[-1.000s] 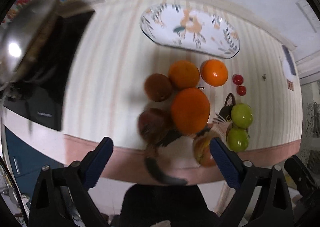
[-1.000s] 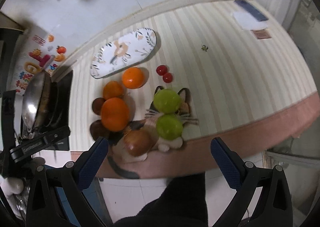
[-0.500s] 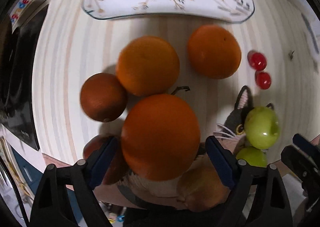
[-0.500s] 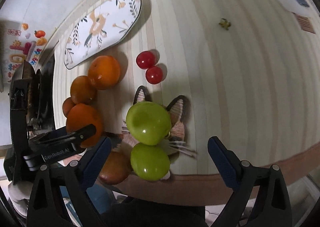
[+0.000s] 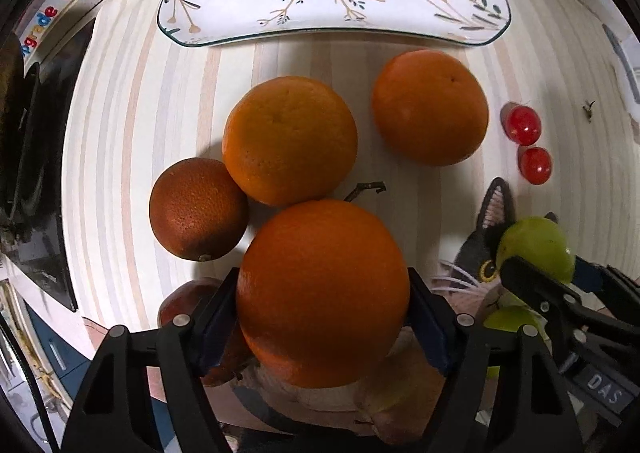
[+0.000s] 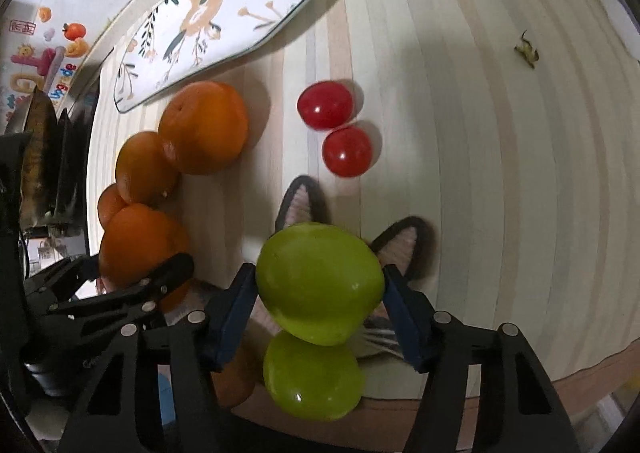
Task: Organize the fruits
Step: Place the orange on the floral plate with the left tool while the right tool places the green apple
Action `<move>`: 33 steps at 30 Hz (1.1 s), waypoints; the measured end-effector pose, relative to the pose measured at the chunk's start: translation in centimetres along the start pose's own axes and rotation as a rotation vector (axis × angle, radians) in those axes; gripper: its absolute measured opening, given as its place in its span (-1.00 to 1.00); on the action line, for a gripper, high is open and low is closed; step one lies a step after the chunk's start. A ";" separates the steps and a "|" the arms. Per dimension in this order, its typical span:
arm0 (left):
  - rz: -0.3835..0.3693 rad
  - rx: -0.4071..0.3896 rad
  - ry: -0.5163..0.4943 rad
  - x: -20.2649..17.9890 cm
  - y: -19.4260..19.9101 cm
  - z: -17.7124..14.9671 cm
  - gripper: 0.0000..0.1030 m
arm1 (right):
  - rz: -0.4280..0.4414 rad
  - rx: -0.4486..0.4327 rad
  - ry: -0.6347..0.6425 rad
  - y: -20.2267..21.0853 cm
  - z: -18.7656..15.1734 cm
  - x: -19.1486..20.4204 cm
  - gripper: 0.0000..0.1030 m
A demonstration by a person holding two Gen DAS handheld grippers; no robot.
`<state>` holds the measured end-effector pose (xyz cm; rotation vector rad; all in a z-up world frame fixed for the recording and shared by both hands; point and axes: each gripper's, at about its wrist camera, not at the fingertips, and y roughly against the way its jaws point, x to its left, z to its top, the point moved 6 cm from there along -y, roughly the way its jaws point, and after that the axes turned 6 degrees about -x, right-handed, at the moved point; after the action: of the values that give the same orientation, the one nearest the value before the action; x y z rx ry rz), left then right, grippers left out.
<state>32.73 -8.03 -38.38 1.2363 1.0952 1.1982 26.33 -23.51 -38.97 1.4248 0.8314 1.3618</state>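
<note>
In the left wrist view my left gripper (image 5: 324, 319) points down over a big orange (image 5: 320, 277). Its jaws are closing, and both blue pads touch the orange's sides. My right gripper (image 6: 318, 303) is closing too, its pads against a green apple (image 6: 316, 281) that sits on a cat-shaped mat (image 6: 300, 199). A second green apple (image 6: 312, 377) lies just below the first. Two more oranges (image 5: 290, 141) (image 5: 430, 107) and a darker orange (image 5: 198, 209) rest on the striped counter. Beyond them is an oval flowered plate (image 5: 320, 31) with nothing on it.
Two cherry tomatoes (image 6: 325, 105) (image 6: 347, 151) lie beyond the mat. A dark red fruit (image 5: 180, 301) and a brownish one (image 5: 400, 405) sit under the held orange at the counter's front edge. A black stove (image 5: 40, 173) is at the left.
Both grippers have come down onto the fruit pile. The left jaws narrowed around the big orange and the right jaws around the upper green apple.
</note>
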 end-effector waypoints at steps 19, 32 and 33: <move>-0.069 -0.262 0.060 3.8 12.4 7.0 0.45 | 0.118 -0.117 0.092 6.8 10.3 4.3 0.26; -0.107 -0.207 0.337 9.5 6.3 14.2 0.45 | 0.220 0.085 0.206 -2.9 26.4 16.7 0.26; -0.117 -0.197 0.357 9.5 5.9 14.5 0.45 | 0.222 0.110 0.209 -3.9 26.8 17.2 0.26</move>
<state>47.59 -0.01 -31.44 0.8150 1.2542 1.4326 55.60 -11.09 -34.81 1.5127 0.9149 1.6779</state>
